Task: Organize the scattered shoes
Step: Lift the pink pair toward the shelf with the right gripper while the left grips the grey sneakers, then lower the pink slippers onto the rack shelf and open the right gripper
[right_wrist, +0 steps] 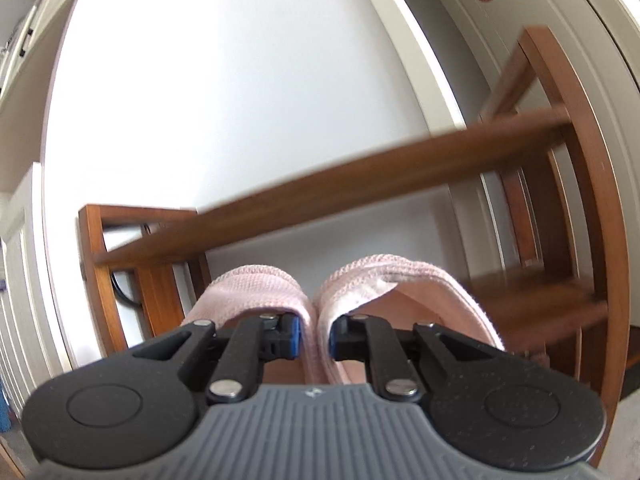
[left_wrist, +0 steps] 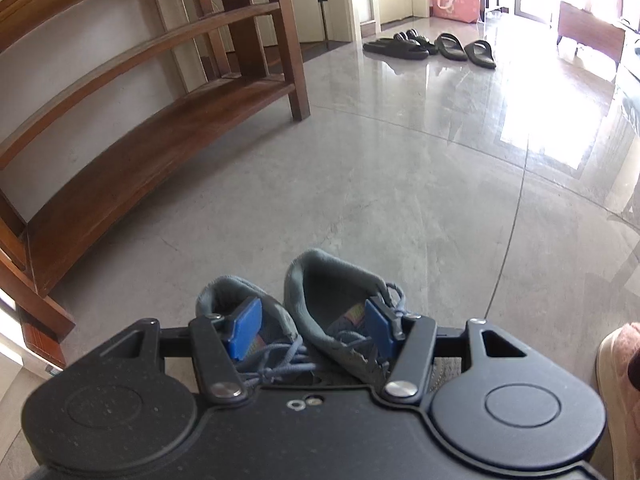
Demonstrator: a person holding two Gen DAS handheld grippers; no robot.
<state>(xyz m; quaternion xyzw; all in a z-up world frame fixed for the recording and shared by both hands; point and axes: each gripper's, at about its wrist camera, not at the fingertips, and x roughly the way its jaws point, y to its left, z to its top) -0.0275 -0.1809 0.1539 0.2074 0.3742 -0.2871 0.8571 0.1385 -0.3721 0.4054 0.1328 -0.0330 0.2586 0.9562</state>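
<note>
A pair of grey-blue lace-up sneakers (left_wrist: 320, 312) sits between my left gripper's (left_wrist: 312, 330) blue pads. One pad reaches into each shoe, and the two inner walls are pinched between them, above the grey floor. My right gripper (right_wrist: 314, 338) is shut on a pair of pink knitted slippers (right_wrist: 360, 280), again one pad inside each, clamping the inner sides together. The slippers hang in front of the wooden shoe rack (right_wrist: 320, 192), just below one shelf's front edge. In the left wrist view the rack (left_wrist: 160, 128) stands at the left, and the shelves in view are bare.
Several black slippers (left_wrist: 428, 46) lie on the shiny tile floor far ahead near a doorway. A pink bag (left_wrist: 454, 2) leans against the back wall. At the lower right edge is another pink slipper (left_wrist: 620, 380). A white wall and door frame stand behind the rack.
</note>
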